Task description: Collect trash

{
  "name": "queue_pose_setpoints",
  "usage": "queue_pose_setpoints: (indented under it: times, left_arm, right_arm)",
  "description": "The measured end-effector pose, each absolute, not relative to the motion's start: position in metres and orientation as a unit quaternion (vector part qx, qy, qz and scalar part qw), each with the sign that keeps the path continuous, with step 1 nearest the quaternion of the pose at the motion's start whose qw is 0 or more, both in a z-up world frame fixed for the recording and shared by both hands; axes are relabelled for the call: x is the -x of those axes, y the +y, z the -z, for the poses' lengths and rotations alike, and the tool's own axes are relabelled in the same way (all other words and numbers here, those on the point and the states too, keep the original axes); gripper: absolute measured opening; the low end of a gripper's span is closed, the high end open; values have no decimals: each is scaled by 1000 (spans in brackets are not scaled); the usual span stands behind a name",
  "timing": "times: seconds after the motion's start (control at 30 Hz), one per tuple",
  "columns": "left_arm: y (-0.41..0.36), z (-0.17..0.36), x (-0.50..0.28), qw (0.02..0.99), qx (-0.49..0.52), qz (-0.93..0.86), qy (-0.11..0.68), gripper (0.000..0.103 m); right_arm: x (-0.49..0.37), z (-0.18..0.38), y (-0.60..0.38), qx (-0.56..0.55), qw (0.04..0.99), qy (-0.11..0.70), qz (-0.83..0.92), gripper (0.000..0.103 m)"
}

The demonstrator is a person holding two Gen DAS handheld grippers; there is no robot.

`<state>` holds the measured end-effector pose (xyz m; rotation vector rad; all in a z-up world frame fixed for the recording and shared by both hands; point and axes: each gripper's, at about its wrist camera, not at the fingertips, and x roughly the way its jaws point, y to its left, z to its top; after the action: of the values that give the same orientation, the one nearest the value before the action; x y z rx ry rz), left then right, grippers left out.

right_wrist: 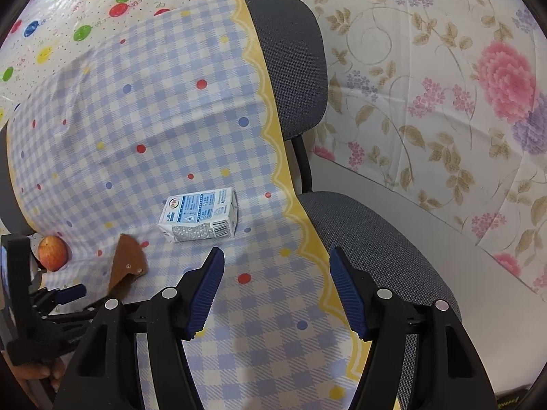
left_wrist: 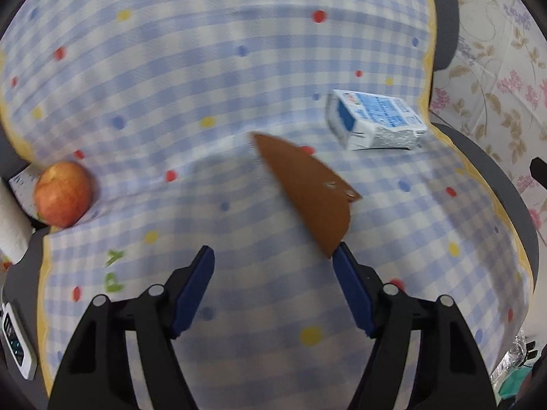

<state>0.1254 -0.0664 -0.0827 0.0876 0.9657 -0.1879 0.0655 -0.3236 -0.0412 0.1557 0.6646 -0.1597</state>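
A white and blue milk carton (left_wrist: 374, 120) lies on its side on the blue checked cloth (left_wrist: 205, 78); it also shows in the right wrist view (right_wrist: 200, 214). A brown leather-like scrap with two rivets (left_wrist: 307, 188) lies in front of my left gripper (left_wrist: 273, 253), which is open with its right fingertip beside the scrap's near tip. The scrap also shows in the right wrist view (right_wrist: 126, 261). My right gripper (right_wrist: 275, 254) is open and empty, just short of the carton. The left gripper (right_wrist: 68, 292) appears at the lower left of the right wrist view.
A red apple (left_wrist: 63, 198) sits at the cloth's left edge, also in the right wrist view (right_wrist: 52, 252). The cloth (right_wrist: 154, 136) covers a grey office chair (right_wrist: 369, 239). A white roll (left_wrist: 12, 218) and a small white device (left_wrist: 15, 341) lie at the left.
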Motion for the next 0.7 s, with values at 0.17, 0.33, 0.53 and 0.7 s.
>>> queue_pose_setpoints:
  times: [0.17,0.33,0.53,0.7]
  left_arm:
    - [-46,71,-121,887,-21,111,448,67]
    - [-74,66,-128,891,-30,142,429,75]
    - [-106,81,-155,888,-45,118,442,75]
    - [-120,101,-172,876,-59,93,469,73]
  right_arm:
    - [-63,41,-313,-75,940,326,68,65]
    - [-68,41,-308,-72,941,325,66,67]
    - [-75,43,-313,-73,939,329,69,67]
    - [-80,47,-321,-78,937,333,74,67]
